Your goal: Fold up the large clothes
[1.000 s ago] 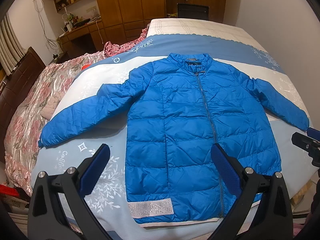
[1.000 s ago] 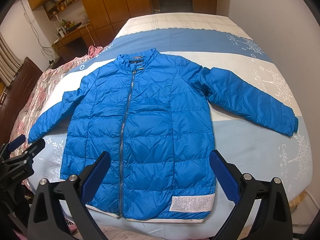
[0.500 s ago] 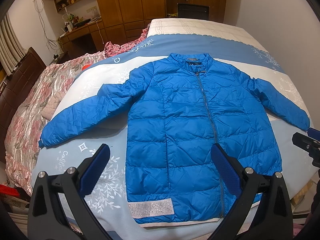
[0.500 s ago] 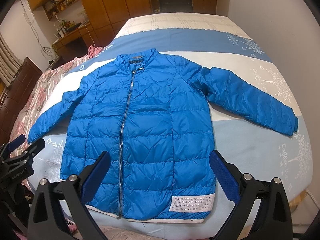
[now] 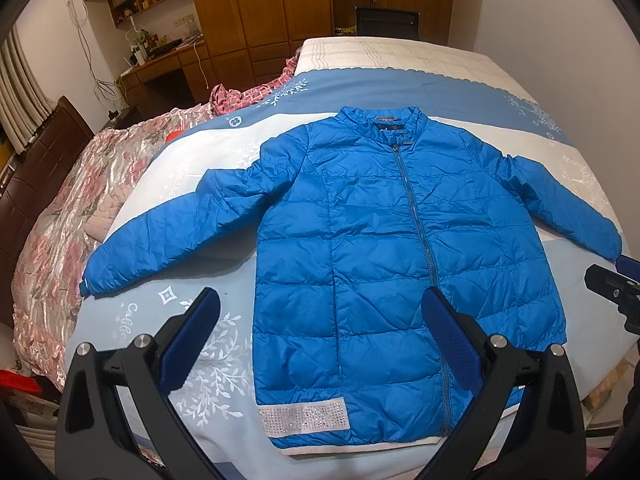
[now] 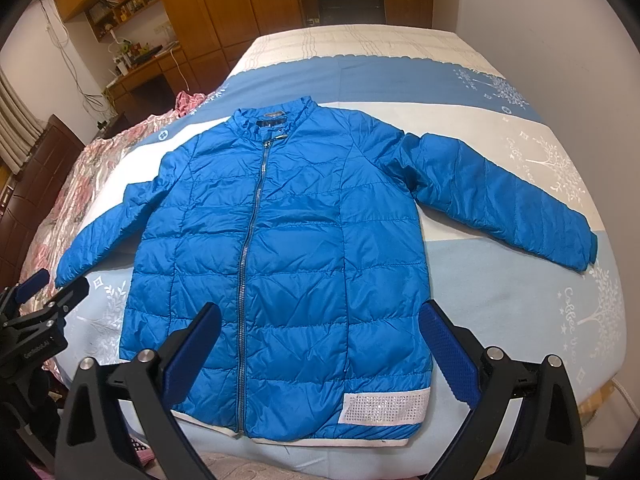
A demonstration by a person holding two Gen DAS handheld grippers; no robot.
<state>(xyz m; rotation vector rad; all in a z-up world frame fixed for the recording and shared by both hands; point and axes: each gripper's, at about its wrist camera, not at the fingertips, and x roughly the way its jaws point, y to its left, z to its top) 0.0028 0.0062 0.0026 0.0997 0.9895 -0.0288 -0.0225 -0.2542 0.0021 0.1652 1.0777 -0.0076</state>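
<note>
while both grippers hover above the near edge of the bed [image 5: 400, 80], i see the jacket [image 5: 380, 248] spread flat on the blue and white cover, front up, zip [image 5: 416, 220] closed, collar [image 5: 380, 118] toward the far end and hem toward me. its two sleeves are stretched out to the sides, each angled down toward the near corners. a pale studded patch [image 5: 304, 418] sits on the hem, at the left in my left view and at the right [image 6: 384, 406] in my right view.

my left gripper [image 5: 320, 340] has its fingers [image 5: 192, 332] spread wide with nothing between them; it hangs above the jacket's lower left part, not touching it. my right gripper [image 6: 320, 340] is likewise spread wide and empty, above the lower middle of the jacket [image 6: 280, 240]. each gripper shows at the edge of the other's view: the right one at the far right, near the sleeve cuff [image 5: 612, 240], the left one [image 6: 44, 292] at the far left, near the other cuff [image 6: 64, 272].

a pink flowered quilt [image 5: 60, 220] lies bunched along the left side of the bed. beyond it stand a wooden desk [image 5: 168, 64] and wardrobe [image 5: 260, 8].
</note>
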